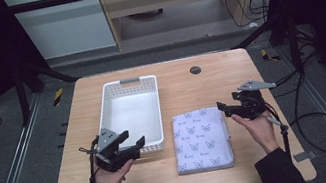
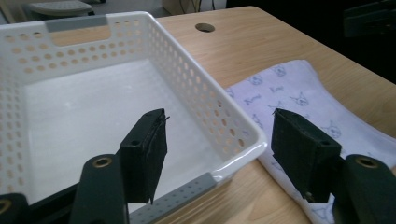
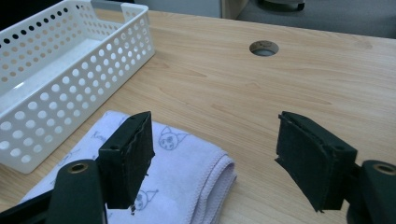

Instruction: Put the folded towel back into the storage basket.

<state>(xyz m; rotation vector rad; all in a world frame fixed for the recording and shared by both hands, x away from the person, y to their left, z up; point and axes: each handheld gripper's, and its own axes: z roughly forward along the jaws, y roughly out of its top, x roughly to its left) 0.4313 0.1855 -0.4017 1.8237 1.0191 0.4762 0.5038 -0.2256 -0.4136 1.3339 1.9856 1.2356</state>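
left gripper low, right gripper raised

Basket: white perforated plastic basket, just left of the left gripper's right jaw; walls glossy with a highlight on the near rim, floor smooth and duller.
Basket handles: grey plastic insets, matt, the near one finely dotted.
Cloth: folded pale lilac cloth with printed cat faces, between the two grippers; soft, matt weave, stitched hem at the folded edge under the right gripper.
Table: light wooden table top, beyond both claws; smooth, low sheen, visible grain.
Grommet: round grey cable hole, ahead of the right claw; plastic rim, matt.
Jaw pads: black, matt, rough-edged, rubbery look.
Top plates: grey, flat, dull metallic look.
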